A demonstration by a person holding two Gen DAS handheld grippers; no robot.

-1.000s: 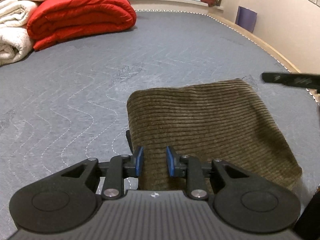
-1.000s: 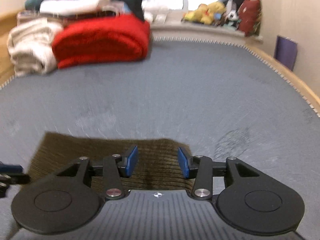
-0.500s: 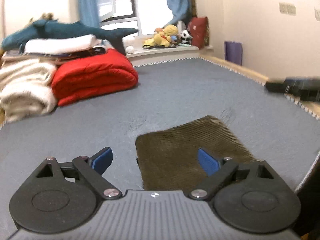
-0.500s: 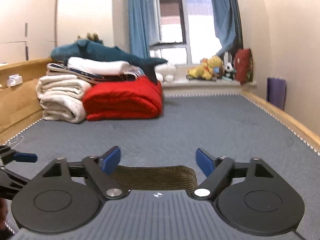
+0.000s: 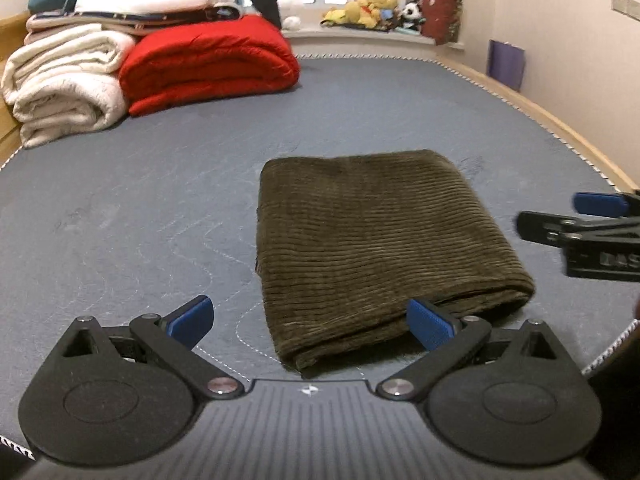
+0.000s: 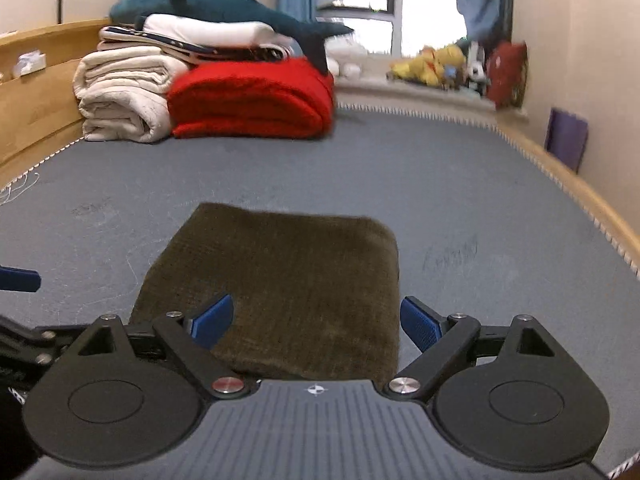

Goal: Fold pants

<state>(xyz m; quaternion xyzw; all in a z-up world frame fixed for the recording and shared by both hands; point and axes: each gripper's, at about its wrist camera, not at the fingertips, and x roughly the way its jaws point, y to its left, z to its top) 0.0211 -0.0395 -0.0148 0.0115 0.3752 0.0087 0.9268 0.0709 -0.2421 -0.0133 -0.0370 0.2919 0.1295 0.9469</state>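
Note:
The olive-brown corduroy pants [image 5: 372, 240] lie folded into a flat rectangle on the grey mattress [image 5: 140, 208]; they also show in the right wrist view [image 6: 288, 288]. My left gripper [image 5: 310, 324] is open and empty, above the near edge of the bundle, not touching it. My right gripper [image 6: 316, 322] is open and empty, above the bundle's near edge. The right gripper's fingers [image 5: 576, 220] show at the right edge of the left wrist view, beside the pants.
A red folded duvet [image 5: 208, 64], white rolled blankets [image 5: 64, 80] and a blue shark plush [image 6: 224, 4] are stacked at the far left. Soft toys [image 5: 372, 4] sit on the windowsill. A wooden bed rim [image 6: 592, 204] runs along the right, with a purple bin [image 6: 566, 142] by the wall.
Both grippers opened wide, letting go of the pants, and drew back and up from the bundle. The folded pants lie still on the mattress.

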